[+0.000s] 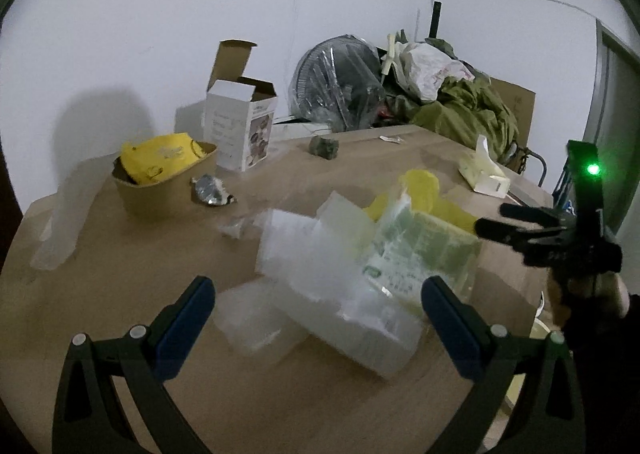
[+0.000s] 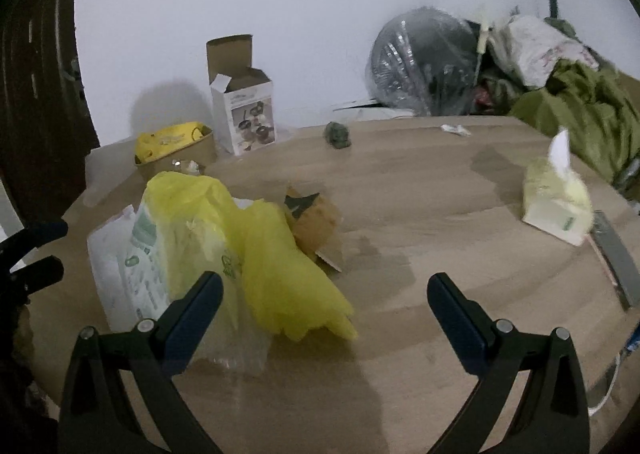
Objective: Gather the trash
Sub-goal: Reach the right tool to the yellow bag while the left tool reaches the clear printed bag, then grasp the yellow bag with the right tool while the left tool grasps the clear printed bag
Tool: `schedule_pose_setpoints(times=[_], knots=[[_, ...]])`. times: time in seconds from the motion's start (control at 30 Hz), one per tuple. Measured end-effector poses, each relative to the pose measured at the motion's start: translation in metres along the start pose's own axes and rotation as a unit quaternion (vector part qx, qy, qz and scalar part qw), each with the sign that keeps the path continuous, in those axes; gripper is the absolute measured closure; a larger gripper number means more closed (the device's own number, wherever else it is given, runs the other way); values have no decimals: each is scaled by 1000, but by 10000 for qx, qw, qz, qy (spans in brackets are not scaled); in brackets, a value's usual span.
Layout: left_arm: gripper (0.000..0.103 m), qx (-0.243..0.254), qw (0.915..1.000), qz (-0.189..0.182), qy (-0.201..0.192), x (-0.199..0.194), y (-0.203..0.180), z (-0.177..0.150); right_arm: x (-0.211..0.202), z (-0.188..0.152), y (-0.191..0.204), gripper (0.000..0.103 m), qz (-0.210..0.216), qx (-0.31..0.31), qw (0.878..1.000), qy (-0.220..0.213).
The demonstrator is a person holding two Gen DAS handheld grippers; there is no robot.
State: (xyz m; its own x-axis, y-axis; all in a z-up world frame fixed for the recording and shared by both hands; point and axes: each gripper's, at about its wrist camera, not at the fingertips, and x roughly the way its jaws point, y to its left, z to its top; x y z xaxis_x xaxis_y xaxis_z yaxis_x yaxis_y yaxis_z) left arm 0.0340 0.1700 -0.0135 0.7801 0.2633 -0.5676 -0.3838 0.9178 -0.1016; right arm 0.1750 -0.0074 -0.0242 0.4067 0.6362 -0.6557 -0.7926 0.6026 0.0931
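Seen from the left wrist camera, the left gripper (image 1: 318, 304) hangs over a wooden table (image 1: 120, 278) with its blue-padded jaws spread wide and nothing between them. Just ahead of it lies a blurred heap of trash: clear plastic containers (image 1: 320, 254) stacked against a green-and-white printed packet (image 1: 420, 250), with a yellow plastic bag (image 1: 420, 184) behind. Farther back on the left stands a brown paper bowl (image 1: 160, 186) holding a yellow wrapper, a crumpled foil scrap (image 1: 211, 190) just beside it, and an open white carton (image 1: 240, 126) near the wall. At the right edge the right gripper (image 1: 516, 226) shows from the side, a green light glowing on it. From the right wrist camera, the right gripper (image 2: 325, 296) is likewise wide apart and holds nothing. The yellow plastic bag (image 2: 272, 262) lies near its left finger, draped over the printed packet (image 2: 140, 266), with a torn brown paper piece (image 2: 316, 222) touching it behind. A pale yellow tissue box (image 2: 556, 210) sits well apart on the right, and a small dark green lump (image 2: 338, 136) lies near the table's far edge. A plastic-wrapped fan (image 2: 424, 66) and olive cloth (image 2: 580, 110) are piled beyond.
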Motion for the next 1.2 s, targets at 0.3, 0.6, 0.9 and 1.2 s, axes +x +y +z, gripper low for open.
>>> schedule_pose_setpoints(times=[0.3,0.6,0.9,1.2], knots=[[0,502,9982,-230,252,34,-28,26,33,2,7,24,623,-145,9976,281],[15,1029,9922,-462,537,70,-49,41,28,-5,2,80,760,-238,9967,174],[59,1237,9870,-476,909,89,-63,34,-17,1,-16,89,640,-185,9973,-312],[91,1209,9896,-424,662,73,-70,36,-56,-3,-26,89,452,-92,9967,-662]])
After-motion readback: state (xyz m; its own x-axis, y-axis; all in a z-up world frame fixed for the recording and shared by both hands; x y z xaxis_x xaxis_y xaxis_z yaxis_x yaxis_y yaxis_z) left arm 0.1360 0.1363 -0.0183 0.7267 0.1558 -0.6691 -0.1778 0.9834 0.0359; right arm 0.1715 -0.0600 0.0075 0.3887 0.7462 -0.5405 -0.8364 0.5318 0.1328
